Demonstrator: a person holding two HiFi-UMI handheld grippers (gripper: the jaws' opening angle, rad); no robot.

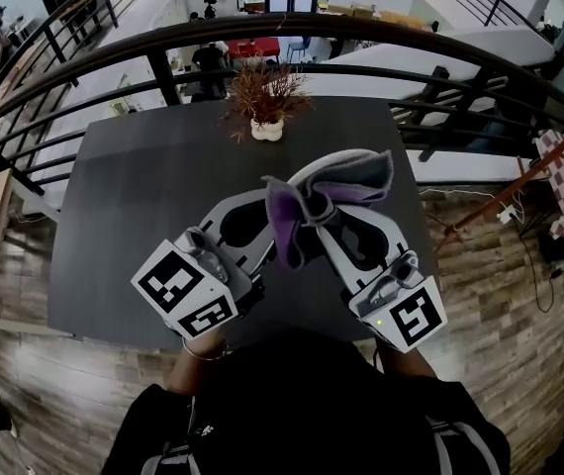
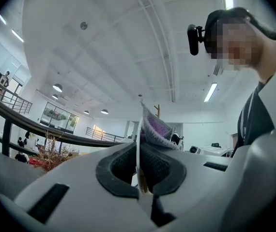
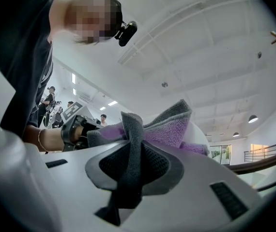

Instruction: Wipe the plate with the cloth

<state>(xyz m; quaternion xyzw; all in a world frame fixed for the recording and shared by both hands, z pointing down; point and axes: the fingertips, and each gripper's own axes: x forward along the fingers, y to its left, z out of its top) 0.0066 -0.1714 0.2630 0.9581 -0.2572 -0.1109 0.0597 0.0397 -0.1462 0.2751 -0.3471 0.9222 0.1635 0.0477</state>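
1. Two tongs are in use, both raised over the worktop [image 1: 134, 206]. The left tongs [image 2: 139, 161] are pressed together on the thin rim of the plate [image 2: 138, 134], which stands on edge straight ahead of them.
2. The right tongs [image 3: 130, 164] pinch a fold of the cloth [image 3: 169, 129]. The rest of the cloth bunches just beyond their tips and lies against the plate, between the two tongs.
3. Judged step: wiping is under way, with the plate held clear of the worktop.
4. Risk, plate slip: the left tongs grip only the rim. Pressure from the cloth on the face can lever the plate out of the pads and drop it to the worktop below.
5. Risk, cloth loss: the right tongs hold one narrow fold. Drag against the plate can pull it free.
6. Risk, collision: the two sets of tips sit near each other. A wide stroke can knock the right tongs against the left.
7. Risk, missed area: the rim under the left pads cannot be wiped without a re-grip.
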